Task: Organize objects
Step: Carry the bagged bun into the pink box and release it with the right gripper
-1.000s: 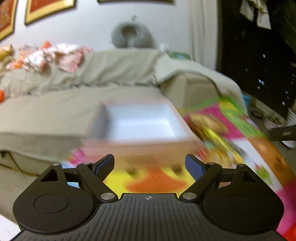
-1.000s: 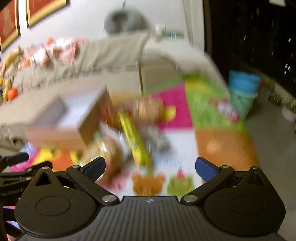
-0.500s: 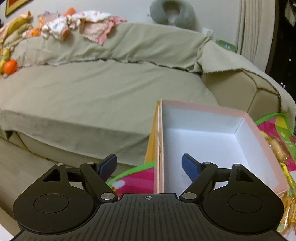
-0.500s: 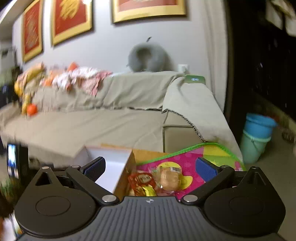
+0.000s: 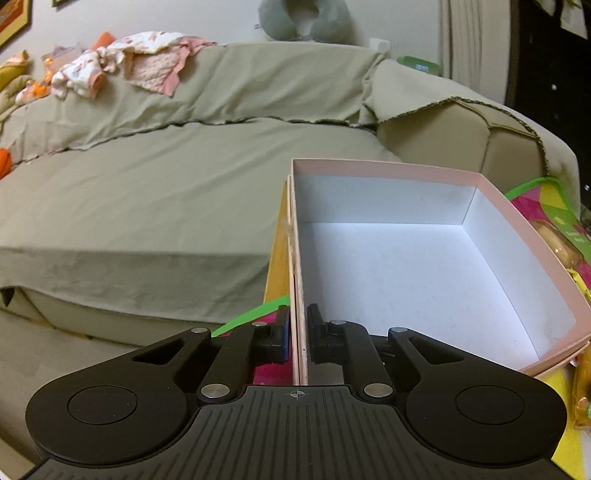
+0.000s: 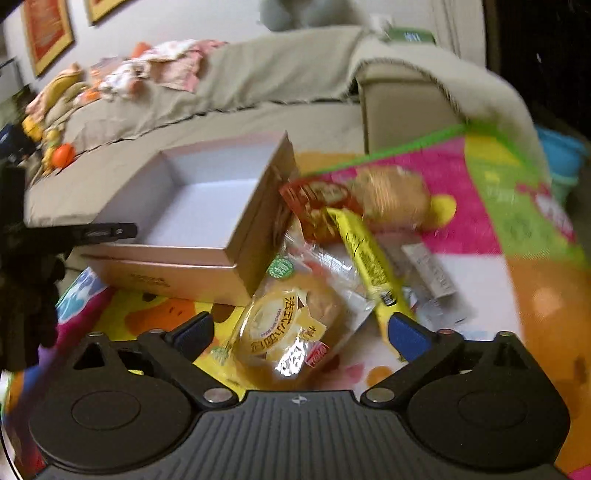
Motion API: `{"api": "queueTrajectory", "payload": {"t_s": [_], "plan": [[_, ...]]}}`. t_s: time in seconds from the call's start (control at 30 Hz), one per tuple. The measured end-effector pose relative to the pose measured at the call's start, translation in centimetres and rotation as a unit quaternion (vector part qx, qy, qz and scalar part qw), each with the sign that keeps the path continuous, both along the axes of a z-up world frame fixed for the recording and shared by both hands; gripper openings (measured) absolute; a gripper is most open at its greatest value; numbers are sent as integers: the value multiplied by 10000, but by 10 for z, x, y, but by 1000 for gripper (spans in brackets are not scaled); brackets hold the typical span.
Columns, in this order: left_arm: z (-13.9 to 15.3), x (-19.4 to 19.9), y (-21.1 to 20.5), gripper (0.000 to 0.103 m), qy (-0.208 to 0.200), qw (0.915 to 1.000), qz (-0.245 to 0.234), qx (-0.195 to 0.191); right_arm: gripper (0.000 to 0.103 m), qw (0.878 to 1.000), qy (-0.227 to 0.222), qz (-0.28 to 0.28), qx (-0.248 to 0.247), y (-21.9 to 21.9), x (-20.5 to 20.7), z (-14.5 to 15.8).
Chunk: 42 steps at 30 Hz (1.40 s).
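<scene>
An open pink box with a white, empty inside sits on a colourful play mat in front of a sofa. My left gripper is shut on the box's near left wall, one finger outside and one inside. In the right wrist view the same box stands at the left, with my left gripper at its near edge. My right gripper is open and hovers over a wrapped round bread. Beyond it lie a yellow snack bar, a red packet and a wrapped bun.
A sofa under an olive cover stands behind the box, with clothes and a grey neck pillow on top. A blue bucket stands at the far right. The play mat covers the floor.
My left gripper has closed on the box's left wall. My right gripper has tilted down from facing the sofa and now looks onto the snacks beside the box.
</scene>
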<state>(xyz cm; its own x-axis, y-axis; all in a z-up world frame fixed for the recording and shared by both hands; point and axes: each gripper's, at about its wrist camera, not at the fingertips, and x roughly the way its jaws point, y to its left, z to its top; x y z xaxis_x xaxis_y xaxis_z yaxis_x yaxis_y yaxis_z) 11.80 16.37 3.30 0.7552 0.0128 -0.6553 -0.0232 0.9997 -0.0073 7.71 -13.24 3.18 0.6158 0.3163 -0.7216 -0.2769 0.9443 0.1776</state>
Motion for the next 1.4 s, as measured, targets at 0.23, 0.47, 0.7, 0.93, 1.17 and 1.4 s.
{"api": "queueTrajectory", "payload": {"t_s": [0.23,0.47,0.7,0.93,1.17,1.4], "plan": [[0,-3,-12,12,28,9996,-265,11,55,9995,228,185,-115,-14,-10,0],[-2,-12,-17,12,-29,9997,-191,-141,55,9992,246,90,-307,-49,-38,41],[0,-12,-18,12,75,9997,-240,-79,55,9909,-459,832,957,-2,4,132],[-1,-13,-19,11,105,9997,-173,-134,71,9920,-227,1052,663,94,68,123],[-2,-14,-23,11,126,9999,-49,-76,79,9962,-636,599,34,34,32,102],[1,-15,-31,12,200,9998,44,54,79,9968,-364,-34,-710,-30,5,57]]}}
